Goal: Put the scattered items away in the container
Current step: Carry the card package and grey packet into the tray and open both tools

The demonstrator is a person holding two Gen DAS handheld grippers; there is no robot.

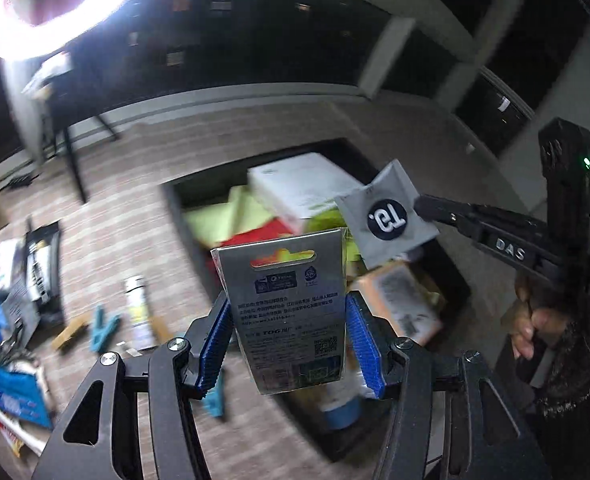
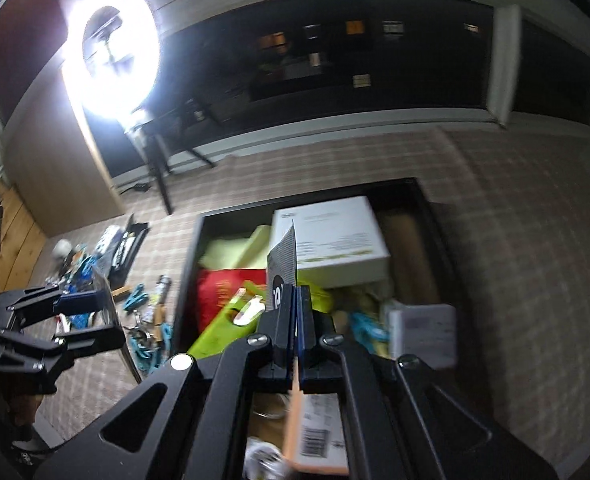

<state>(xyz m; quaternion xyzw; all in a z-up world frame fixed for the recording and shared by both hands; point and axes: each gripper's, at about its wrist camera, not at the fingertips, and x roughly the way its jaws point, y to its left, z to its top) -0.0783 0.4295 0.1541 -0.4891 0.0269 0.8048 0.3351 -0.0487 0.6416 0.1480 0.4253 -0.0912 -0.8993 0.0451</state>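
Silver carded pack: clamped upright in left tool, over container rim. Grey sachet: pinched in fully closed right tool, above container. Advice: centre both over contents before release.

Home room: plaid carpet, ring light, night window.

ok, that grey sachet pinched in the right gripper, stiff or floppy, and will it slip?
The grey sachet looks thin and light: it stands out flat from the right gripper without drooping, so probably fairly stiff for its size. Only one corner is clamped, so it may pivot or flutter. The smooth-looking wrapper could slip if jerked.
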